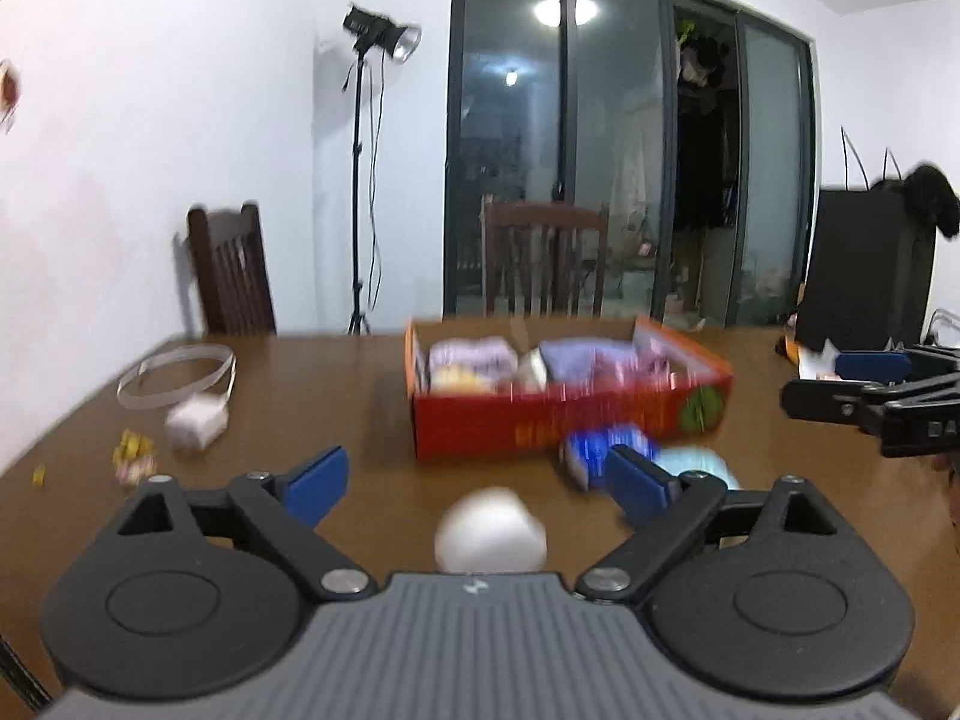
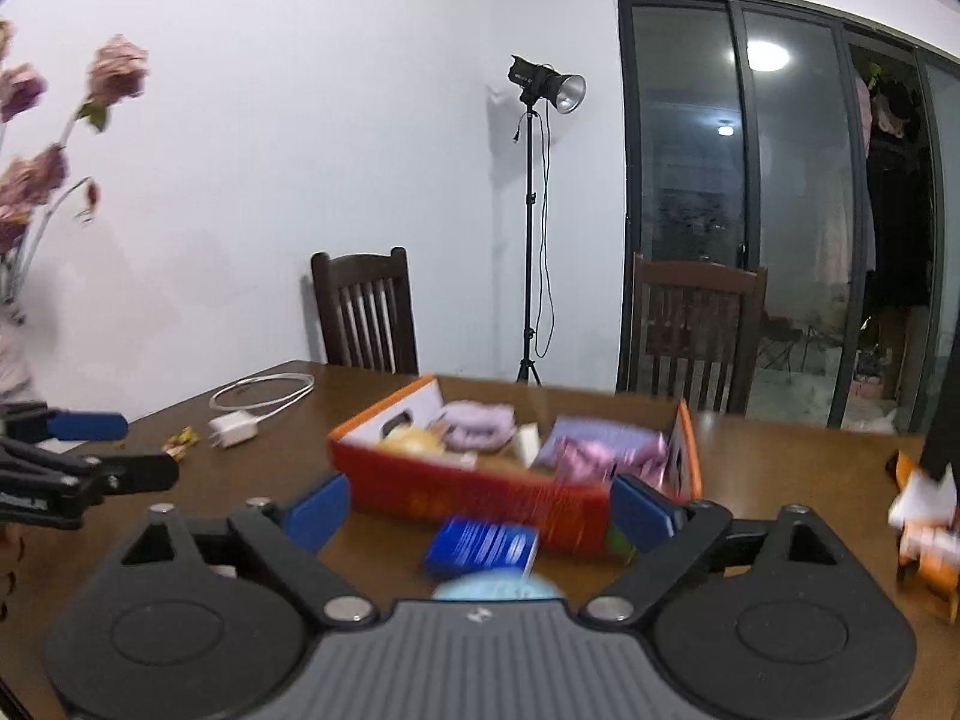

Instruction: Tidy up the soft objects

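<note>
Blurring red box [image 1: 570, 420] contents; both grippers' jaws spread wide, nothing between.

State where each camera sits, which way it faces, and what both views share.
Left wrist: on the left gripper, facing the red box across the table; jaws open; right gripper at right edge.
Right wrist: on the right gripper, facing the same box; jaws open; left gripper at left edge.
Shared: box, charger, chairs, lamp stand.

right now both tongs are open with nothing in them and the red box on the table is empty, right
Not quite. The left tongs and right tongs are open with nothing in them, but the red box on the table is not empty: the left wrist view shows purple and yellow soft items inside.
</note>
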Motion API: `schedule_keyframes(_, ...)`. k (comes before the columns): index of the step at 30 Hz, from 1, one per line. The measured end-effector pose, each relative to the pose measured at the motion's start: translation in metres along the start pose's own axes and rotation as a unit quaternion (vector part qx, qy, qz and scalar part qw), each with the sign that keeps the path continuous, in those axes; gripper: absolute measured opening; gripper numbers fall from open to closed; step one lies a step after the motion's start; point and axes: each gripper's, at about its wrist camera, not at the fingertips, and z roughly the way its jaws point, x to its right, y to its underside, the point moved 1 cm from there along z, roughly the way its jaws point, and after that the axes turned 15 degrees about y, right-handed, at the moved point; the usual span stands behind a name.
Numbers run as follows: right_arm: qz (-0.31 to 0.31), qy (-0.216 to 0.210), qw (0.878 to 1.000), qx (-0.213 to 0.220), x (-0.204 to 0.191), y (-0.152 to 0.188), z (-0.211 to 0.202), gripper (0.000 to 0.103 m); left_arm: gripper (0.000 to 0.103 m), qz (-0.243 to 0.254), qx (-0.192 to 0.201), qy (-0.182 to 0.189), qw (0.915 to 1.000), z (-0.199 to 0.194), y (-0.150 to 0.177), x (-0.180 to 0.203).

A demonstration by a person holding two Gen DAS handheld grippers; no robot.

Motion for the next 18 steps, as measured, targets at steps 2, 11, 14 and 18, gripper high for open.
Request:
schedule_keyframes(2, 0.016, 0.004, 1.000, -0.014, -0.002, 0.025, -0.015, 0.096, 0.094, -0.009, -0.026, 0.003, 0.9996, -0.004, 0.017, 0.001)
schedule_keyframes(11, 0.019, 0.008, 0.998, -0.061, -0.008, 0.056, -0.007, 0.095, 0.093, -0.031, -0.048, -0.004, 0.9983, 0.030, 0.027, -0.020)
schedule_keyframes(14, 0.024, 0.007, 0.997, -0.070, -0.006, 0.058, 0.004, 0.094, 0.077, -0.016, -0.058, -0.009, 0.9981, 0.055, 0.032, -0.027)
schedule_keyframes(18, 0.032, 0.017, 0.995, -0.089, -0.002, 0.062, 0.018, 0.094, 0.057, -0.057, -0.090, 0.009, 0.9942, 0.085, 0.035, -0.047)
